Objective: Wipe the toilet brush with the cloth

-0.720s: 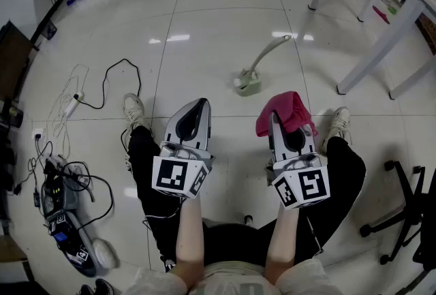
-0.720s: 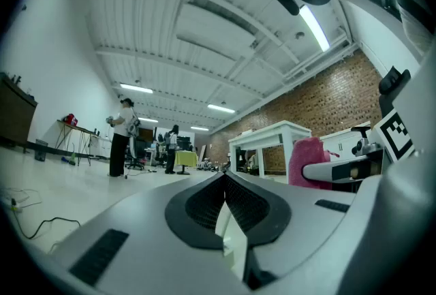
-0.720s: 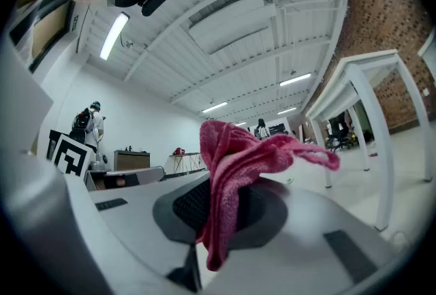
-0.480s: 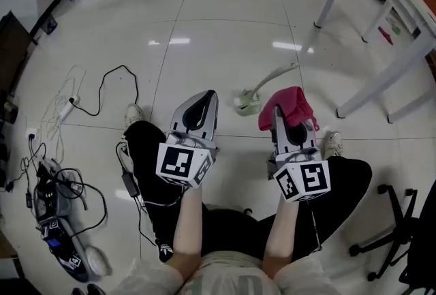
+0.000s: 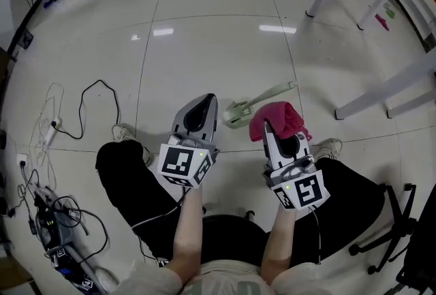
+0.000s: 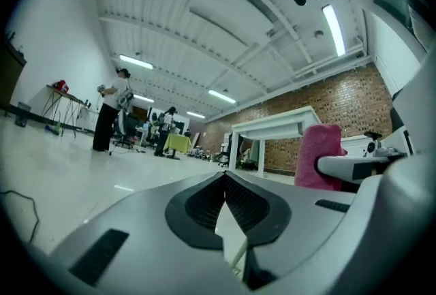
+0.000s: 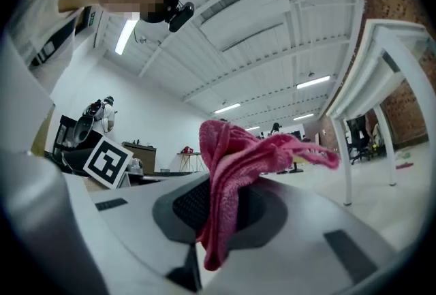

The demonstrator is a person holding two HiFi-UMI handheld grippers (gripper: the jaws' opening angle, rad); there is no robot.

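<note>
A pale green toilet brush (image 5: 237,112) lies on the white tile floor, its handle running up to the right. It shows just beyond and between the two gripper tips. My left gripper (image 5: 203,100) is shut with nothing in it; in the left gripper view its jaws (image 6: 225,178) meet in front of me. My right gripper (image 5: 270,126) is shut on a pink cloth (image 5: 278,118), which bunches over the tips. In the right gripper view the cloth (image 7: 231,157) hangs down between the jaws of that gripper (image 7: 219,199). The left gripper view catches the cloth (image 6: 317,152) at the right.
White table legs (image 5: 363,104) stand at the right and back right. A black office chair base (image 5: 400,229) is at the lower right. Cables and a power strip (image 5: 53,131) lie at the left. The person's legs and shoes (image 5: 331,147) are below the grippers. People (image 6: 109,116) stand far off.
The brush now shows closer to the gripper tips, right between them. Both grippers have kept their hold and their side-by-side stance; the person's feet have drawn back under the grippers.
</note>
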